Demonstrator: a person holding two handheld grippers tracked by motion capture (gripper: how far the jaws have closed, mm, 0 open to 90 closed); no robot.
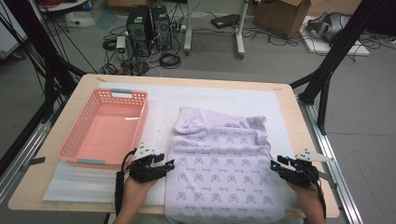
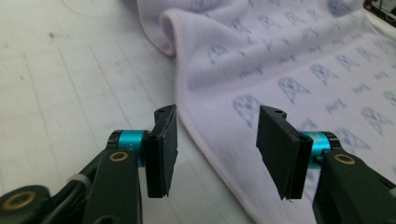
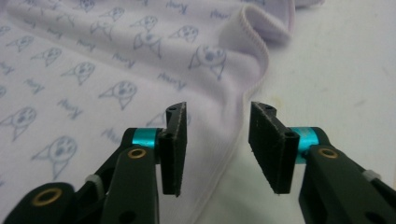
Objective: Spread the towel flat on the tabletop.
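A pale lilac cloth (image 1: 222, 161) printed with small blue animal faces lies spread on the table, its near end hanging over the front edge. My left gripper (image 1: 171, 164) sits at the cloth's left edge, jaws open. In the left gripper view the hem of the cloth (image 2: 224, 93) runs between the open jaws of the left gripper (image 2: 217, 149), untouched by the pads. My right gripper (image 1: 274, 164) is at the cloth's right edge, also open. In the right gripper view the cloth's hem (image 3: 233, 116) passes under the gap of the right gripper (image 3: 217, 144).
A pink plastic basket (image 1: 74, 142) stands empty at the left of the table. A white mat (image 1: 205, 95) covers the tabletop under the cloth. Beyond the table lie computer towers (image 1: 149, 25), cables and a cardboard box (image 1: 282, 16) on the floor.
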